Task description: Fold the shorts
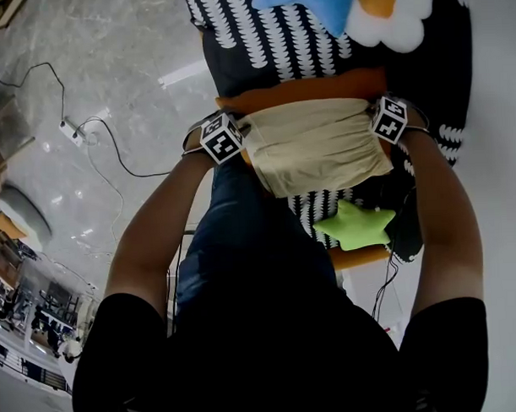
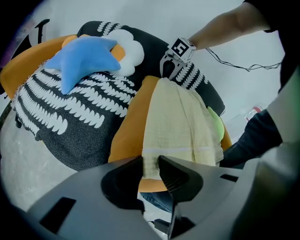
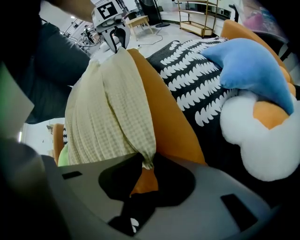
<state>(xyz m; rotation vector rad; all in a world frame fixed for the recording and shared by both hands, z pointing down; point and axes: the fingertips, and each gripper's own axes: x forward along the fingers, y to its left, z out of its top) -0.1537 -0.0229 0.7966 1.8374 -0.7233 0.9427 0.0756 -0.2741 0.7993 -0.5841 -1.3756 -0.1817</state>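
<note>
The pale yellow waffle-cloth shorts (image 1: 315, 148) span jaw to jaw; left gripper (image 2: 151, 166) and right gripper (image 3: 143, 164) each pinch an opposite corner.

Matt, waffle-textured cloth shorts (image 1: 315, 148) — plush blue star pillow (image 2: 82, 58), nubby black-and-white cushion (image 2: 70, 117), glossy marbled floor (image 1: 126, 45)

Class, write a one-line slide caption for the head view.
The left gripper and right gripper pinch two corners of the pale yellow fabric shorts, spread over an orange cushion.
</note>
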